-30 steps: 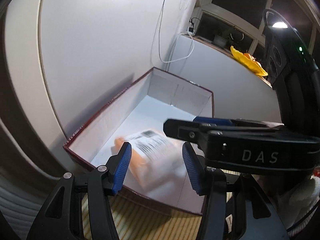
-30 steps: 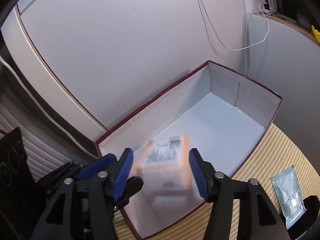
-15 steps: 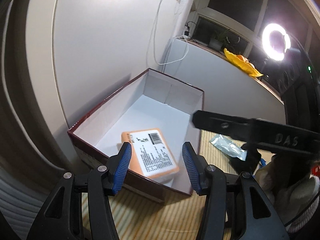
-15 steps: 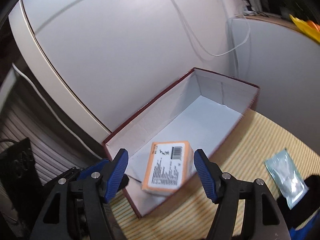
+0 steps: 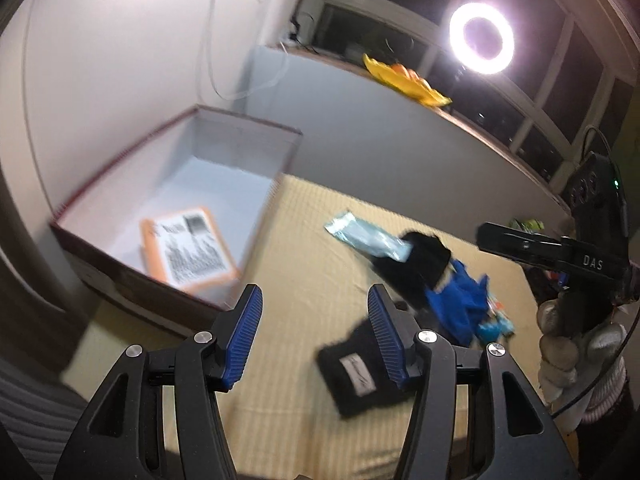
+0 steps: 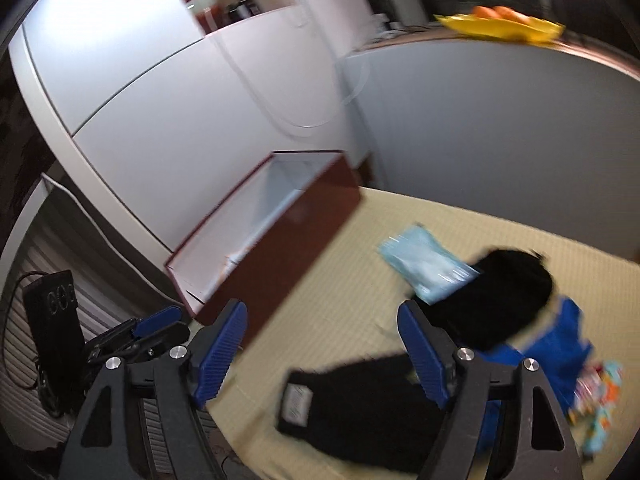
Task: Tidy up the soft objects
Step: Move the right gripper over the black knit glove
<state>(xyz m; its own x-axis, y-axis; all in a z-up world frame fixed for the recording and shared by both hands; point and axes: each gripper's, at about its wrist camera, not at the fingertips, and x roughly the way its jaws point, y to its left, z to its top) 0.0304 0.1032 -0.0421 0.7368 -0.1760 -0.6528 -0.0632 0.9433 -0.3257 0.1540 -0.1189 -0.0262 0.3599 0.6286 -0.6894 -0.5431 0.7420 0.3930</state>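
Both claws gape wide and empty: the left claw and the right claw. The orange-edged labelled packet lies inside the dark-red open cardboard box at ten o'clock. On the striped yellow surface, at two o'clock, a pale-blue plastic pouch touches black fabric beside blue cloth.

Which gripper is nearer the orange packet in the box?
Left. The left gripper hovers just outside the box near the orange packet; the right gripper is farther out over the mat.
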